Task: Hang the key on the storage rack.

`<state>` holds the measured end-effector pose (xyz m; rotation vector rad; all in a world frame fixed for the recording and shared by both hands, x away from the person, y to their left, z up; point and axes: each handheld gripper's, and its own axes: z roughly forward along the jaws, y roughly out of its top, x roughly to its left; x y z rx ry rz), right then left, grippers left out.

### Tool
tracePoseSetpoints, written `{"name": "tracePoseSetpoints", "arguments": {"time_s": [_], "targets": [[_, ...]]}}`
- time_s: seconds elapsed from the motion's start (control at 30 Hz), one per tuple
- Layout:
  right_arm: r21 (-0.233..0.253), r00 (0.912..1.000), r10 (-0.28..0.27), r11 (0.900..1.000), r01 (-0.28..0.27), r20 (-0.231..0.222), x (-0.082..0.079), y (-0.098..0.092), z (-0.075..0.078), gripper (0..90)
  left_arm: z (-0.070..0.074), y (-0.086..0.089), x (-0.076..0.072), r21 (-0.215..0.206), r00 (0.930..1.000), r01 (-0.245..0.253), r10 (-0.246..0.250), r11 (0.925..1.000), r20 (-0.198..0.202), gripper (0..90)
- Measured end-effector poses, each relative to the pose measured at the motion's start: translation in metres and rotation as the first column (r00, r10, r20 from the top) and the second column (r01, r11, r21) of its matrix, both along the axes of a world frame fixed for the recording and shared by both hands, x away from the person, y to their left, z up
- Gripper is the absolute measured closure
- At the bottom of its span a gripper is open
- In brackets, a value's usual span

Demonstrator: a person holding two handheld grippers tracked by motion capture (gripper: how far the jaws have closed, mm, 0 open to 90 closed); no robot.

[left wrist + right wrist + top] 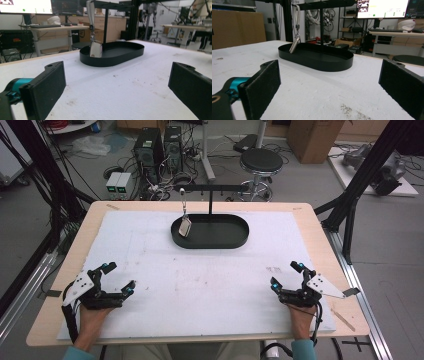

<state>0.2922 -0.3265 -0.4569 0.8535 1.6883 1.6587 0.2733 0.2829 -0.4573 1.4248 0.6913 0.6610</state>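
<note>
A black oval tray (pixel 230 237) with an upright post and crossbar stand (pixel 210 187) sits at the far middle of the white mat. From the bar's left end hangs a strap with a small pale tag (pixel 185 226), its lower end inside the tray. The tray (pixel 125 53) and tag (pixel 95 49) lie ahead in the left gripper view; the right gripper view has the tray (pixel 332 62) and tag (pixel 294 45) too. My left gripper (pixel 118 276) rests open at the near left, held by a hand. Open as well, my right gripper (pixel 286 275) rests at the near right. Nothing is between either pair of jaws.
The white mat (pixel 200 285) covers a wooden table (pixel 320 240). Beyond the far edge stand computer towers (pixel 157 147), a black stool (pixel 261 161) and cables. Black frame posts (pixel 360 180) rise on both sides.
</note>
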Motion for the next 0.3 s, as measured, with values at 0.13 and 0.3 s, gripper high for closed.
{"name": "tracePoseSetpoints", "arguments": {"time_s": [0.13, 0.3], "targets": [[-0.006, 1.0, -0.001, 1.0, 0.001, 0.002, 0.0001, 0.0, 0.0, 3.2, -0.001, -0.0012, -0.003, 0.009, 0.9995, -0.006, 0.006, 0.9999, 0.03, 1.7], [-0.005, 1.0, 0.001, 1.0, -0.001, -0.001, -0.0003, 0.0003, -0.0001, 3.2, -0.0012, -0.0004, -0.0021, -0.001, 0.9998, -0.011, 0.011, 0.9999, 0.019, 1.7]]}}
